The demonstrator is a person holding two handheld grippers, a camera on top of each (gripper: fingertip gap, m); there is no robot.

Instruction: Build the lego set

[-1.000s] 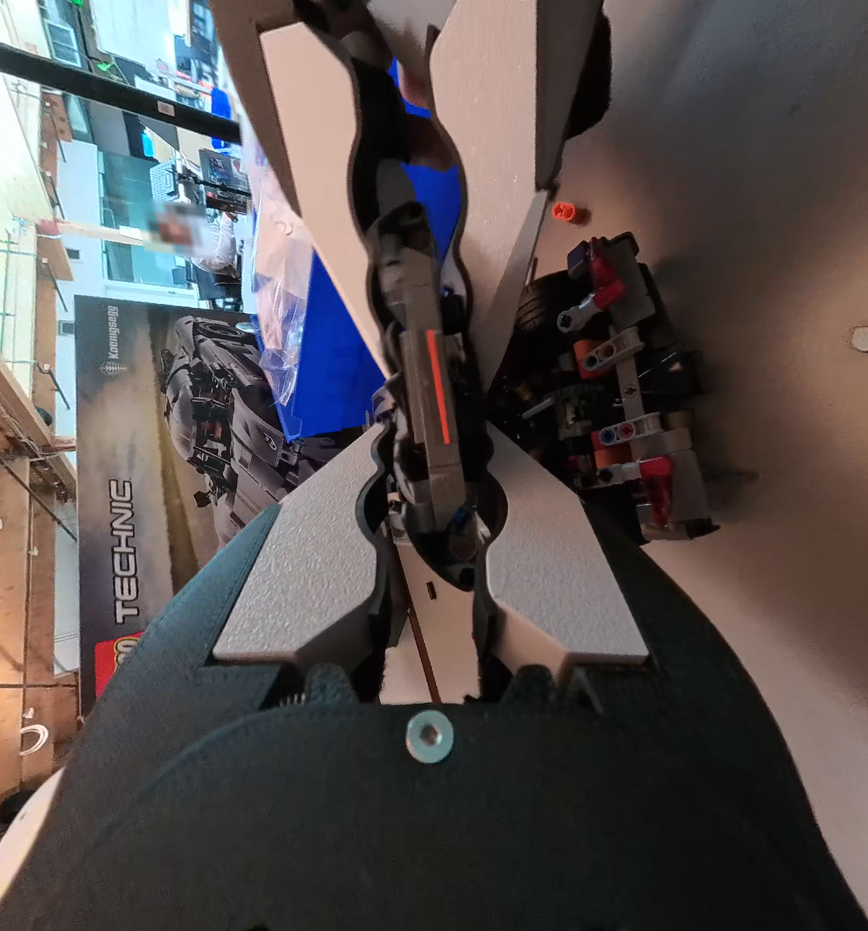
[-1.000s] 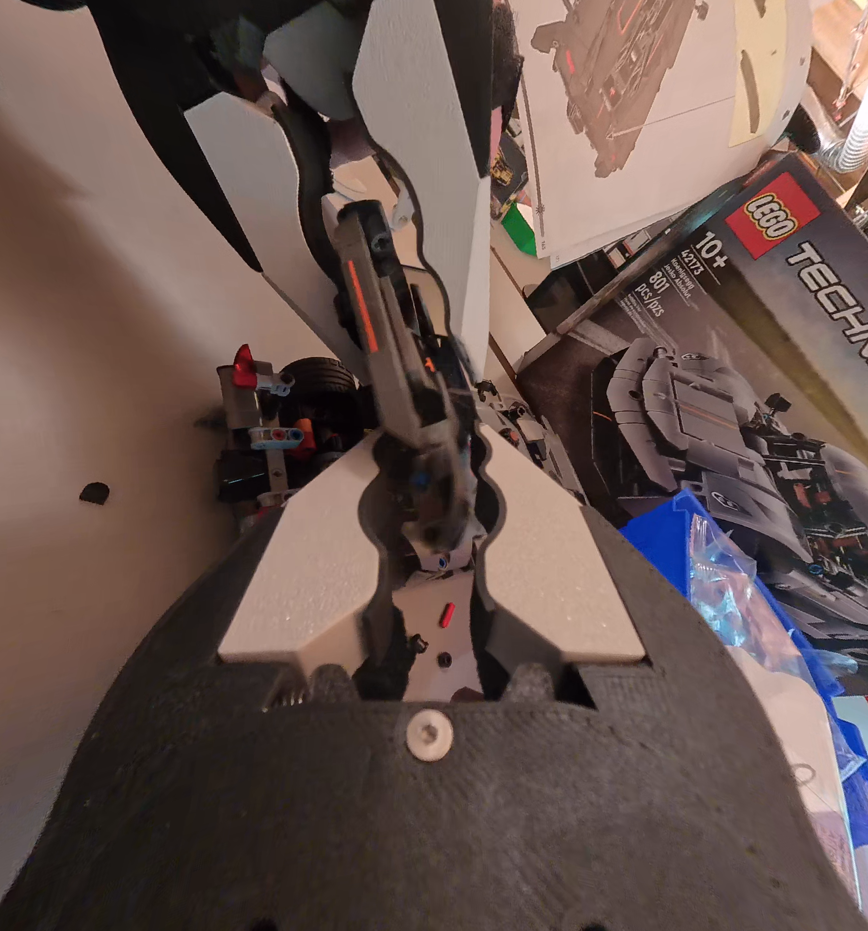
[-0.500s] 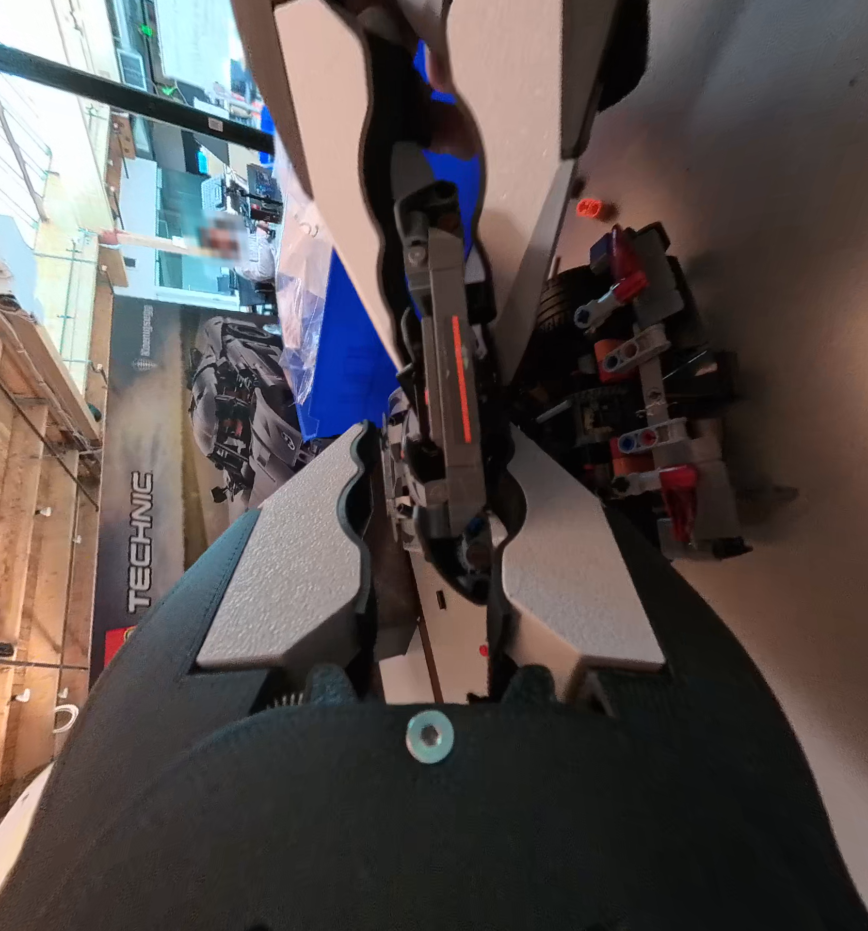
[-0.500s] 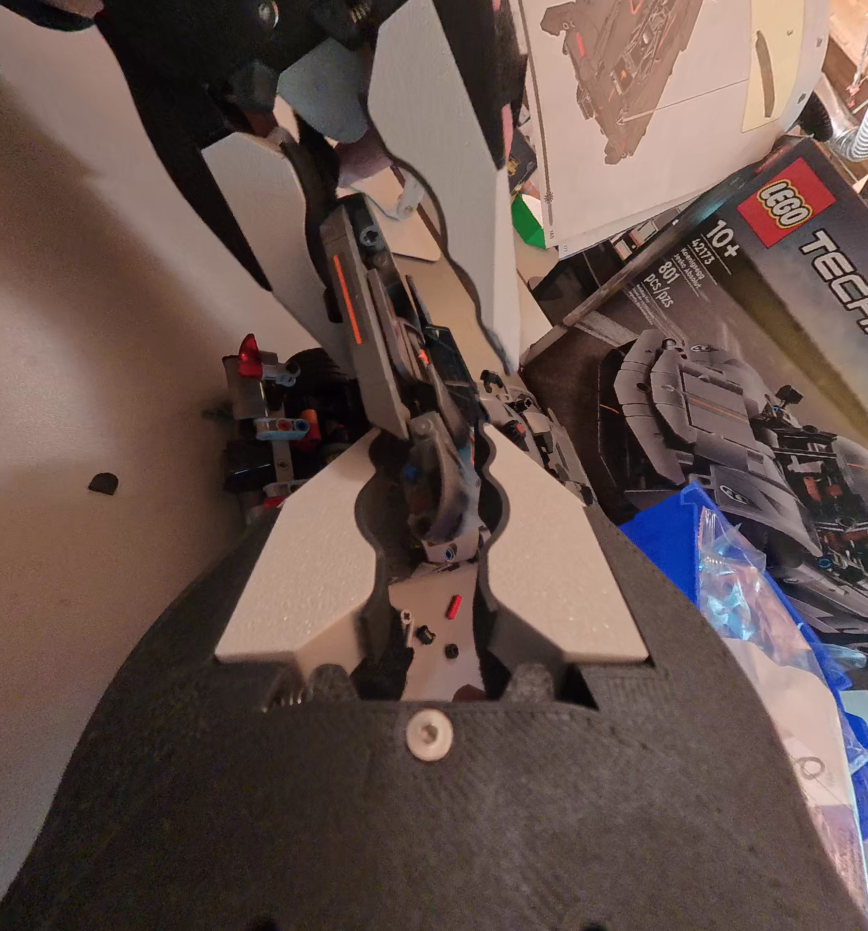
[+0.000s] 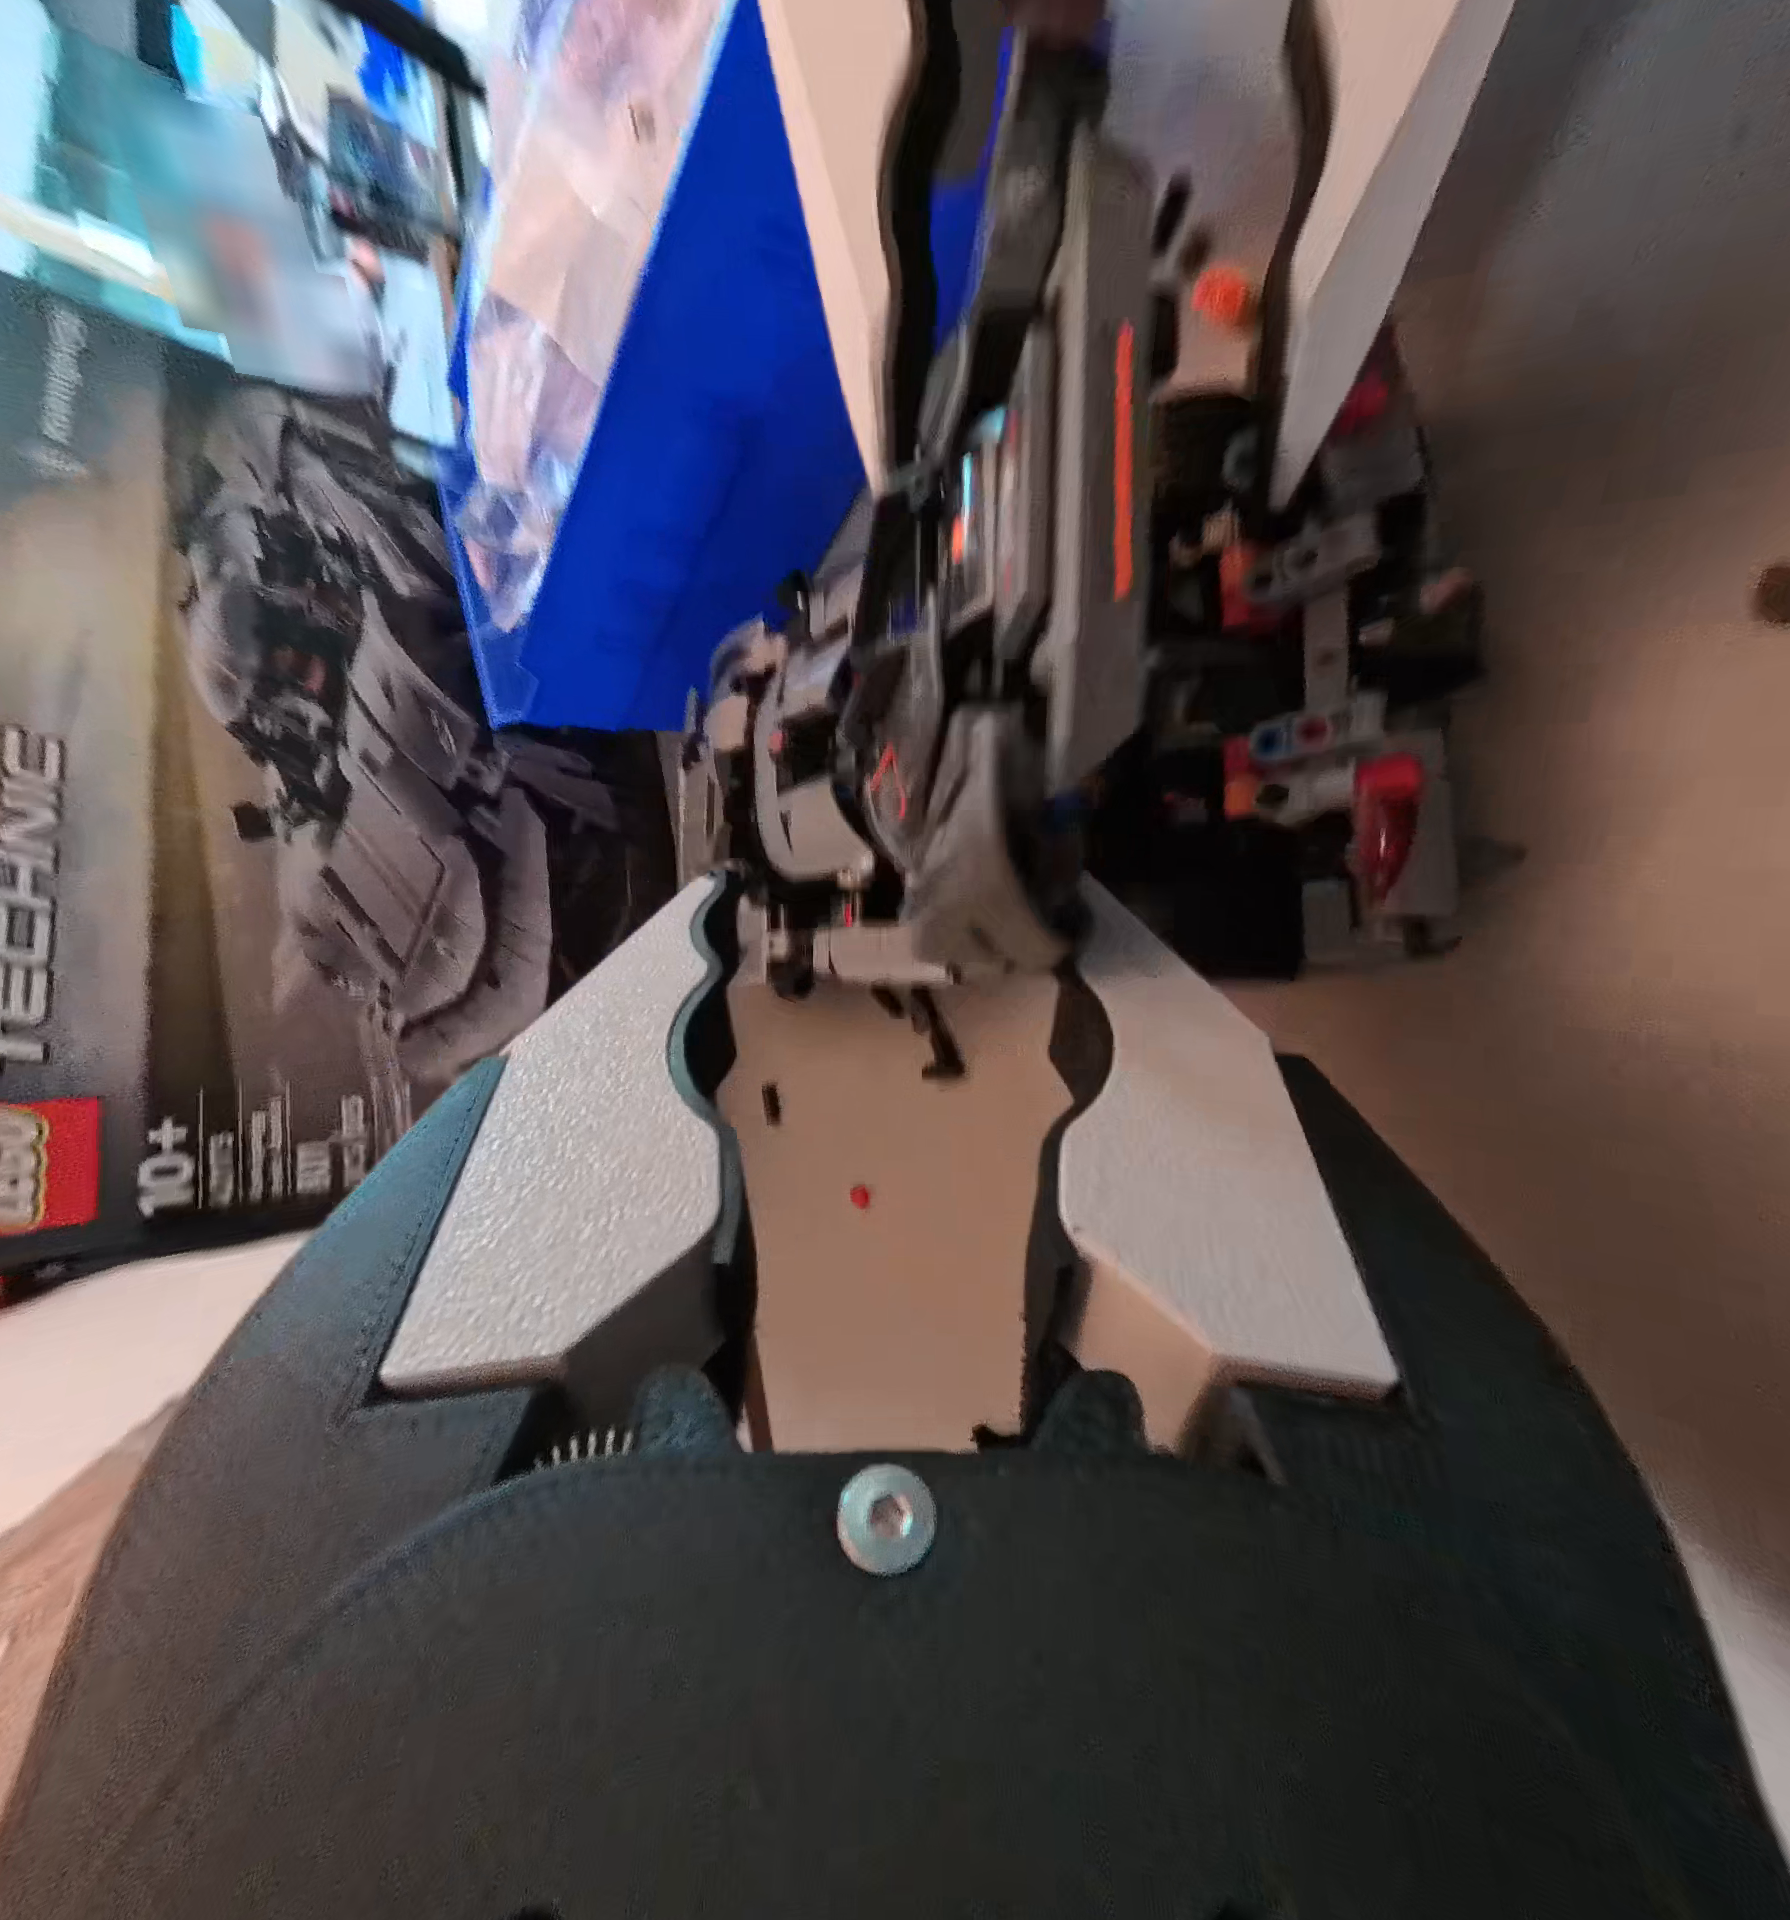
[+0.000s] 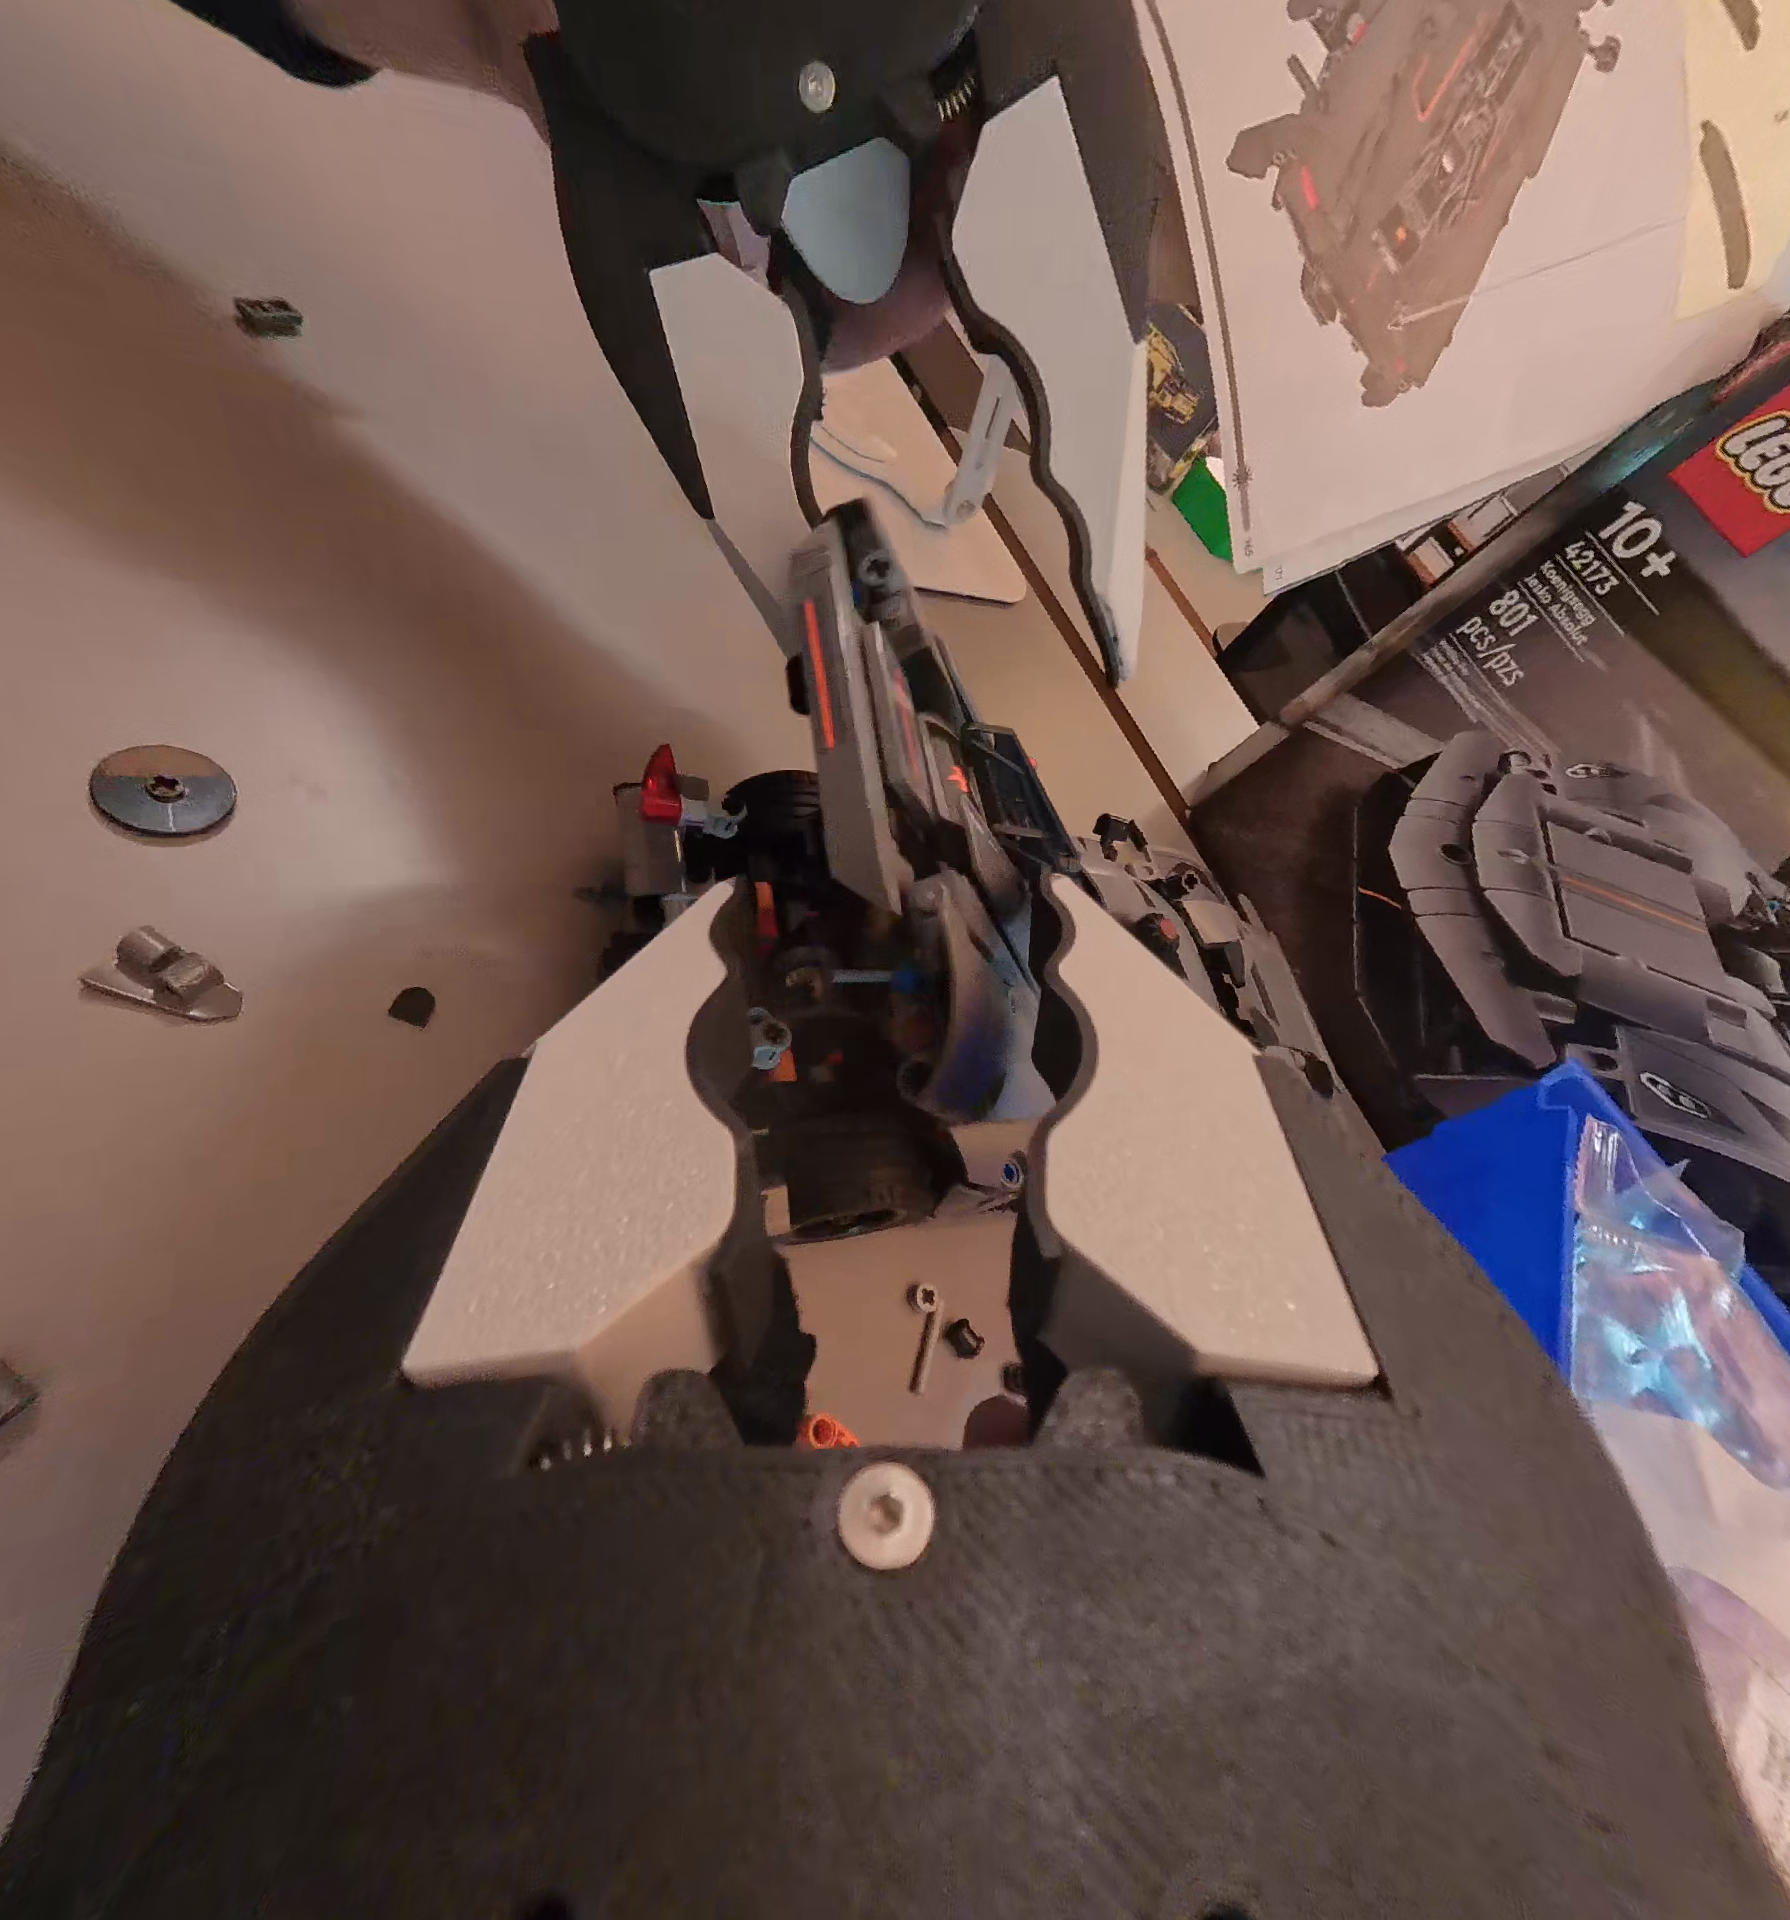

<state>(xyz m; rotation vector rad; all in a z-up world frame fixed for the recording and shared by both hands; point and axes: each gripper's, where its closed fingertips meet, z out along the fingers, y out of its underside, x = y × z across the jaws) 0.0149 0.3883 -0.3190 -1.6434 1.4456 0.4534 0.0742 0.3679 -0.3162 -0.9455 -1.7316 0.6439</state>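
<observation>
Two grippers, right gripper [image 6: 886,1023] around one grey panel [image 6: 849,727], one box [image 6: 1556,831]

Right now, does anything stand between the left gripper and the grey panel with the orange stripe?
Nothing visible does. The grey panel lies straight ahead of the left gripper, with its near end at the tips of the open fingers. The car chassis sits off to the side of the panel, not between.

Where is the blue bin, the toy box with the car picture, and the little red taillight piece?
blue bin [image 5: 704,416], left wrist view, its side wall.
toy box [image 6: 1597,914], right wrist view, printed front.
red taillight piece [image 6: 659,792], right wrist view, its red body.
</observation>
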